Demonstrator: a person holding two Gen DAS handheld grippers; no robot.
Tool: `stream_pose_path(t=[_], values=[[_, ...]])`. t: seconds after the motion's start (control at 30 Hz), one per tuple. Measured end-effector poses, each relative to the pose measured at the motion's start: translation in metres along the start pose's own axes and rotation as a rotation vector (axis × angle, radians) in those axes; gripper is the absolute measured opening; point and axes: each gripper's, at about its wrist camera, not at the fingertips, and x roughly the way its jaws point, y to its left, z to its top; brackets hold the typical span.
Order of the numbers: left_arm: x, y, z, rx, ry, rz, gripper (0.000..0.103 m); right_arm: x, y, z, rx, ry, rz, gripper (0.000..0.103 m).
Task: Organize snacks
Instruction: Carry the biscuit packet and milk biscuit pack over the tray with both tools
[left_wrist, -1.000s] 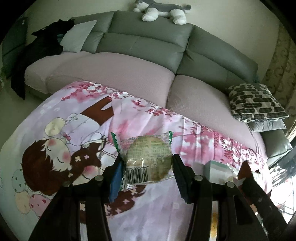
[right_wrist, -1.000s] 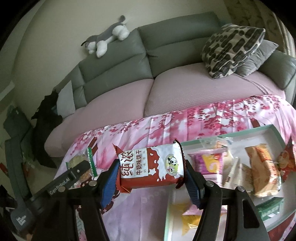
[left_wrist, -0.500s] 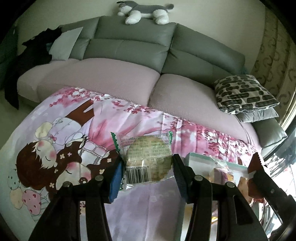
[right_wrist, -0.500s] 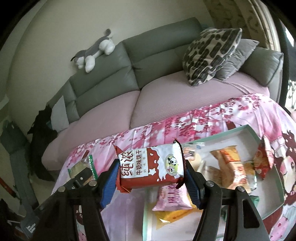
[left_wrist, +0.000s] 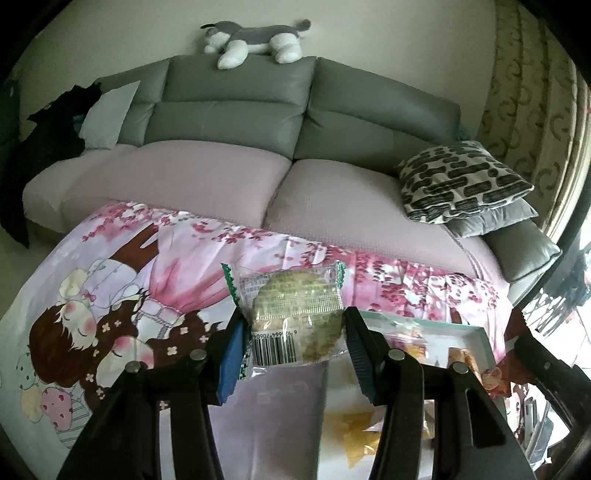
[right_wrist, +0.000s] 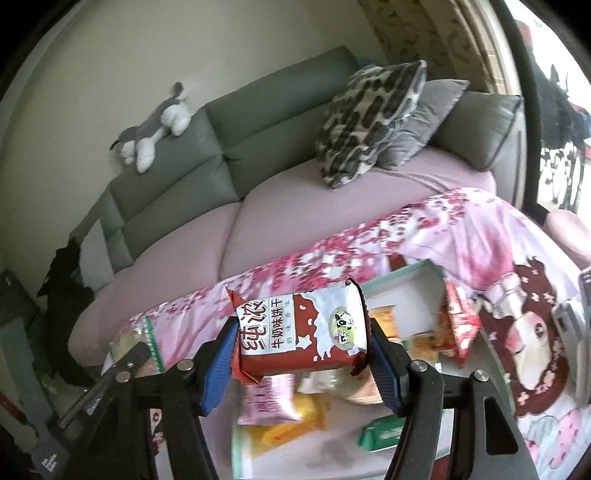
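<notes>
In the left wrist view, your left gripper (left_wrist: 293, 341) is clenched on a clear plastic packet with green crimped ends holding a round pale cake (left_wrist: 291, 317). The packet stands up between the two blue-padded fingers (left_wrist: 231, 360) at the centre of the frame, pinched at its lower part, barcode side towards the camera. Below and to the lower right lies the shallow white tray with a mint-green rim (left_wrist: 480, 334) on the pink cartoon-print cloth (left_wrist: 110, 295); a few wrappers already lie in it. This packet is not in the tray yet.

In the right wrist view, your right gripper (right_wrist: 301, 350) grasps a red and white biscuit packet with a cow picture (right_wrist: 301, 330), held crosswise by its two ends, at the centre of the frame. Directly beneath, in the lower middle, the tray (right_wrist: 424, 267) already carries several snacks: a pink packet (right_wrist: 267, 404), yellow ones, a green one (right_wrist: 382, 435), a red one (right_wrist: 460, 326) at its right edge. So much is sorted, I judge; both held packets are left to set down. The left gripper shows at lower left.
</notes>
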Motion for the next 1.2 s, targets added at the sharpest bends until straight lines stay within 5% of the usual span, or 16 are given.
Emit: stream_pose_path(t=[0.7,1.2], values=[[0.007,-0.088,-0.024,0.181,0.052,-0.148,0.054,-0.009,-0.095,0.004,0.153,-0.005,-0.145,0.069],[0.023,-0.135,-0.051,0.316,0.138,-0.202,0.054,0.02,-0.118,-0.014,0.199,0.123,-0.212,0.069]])
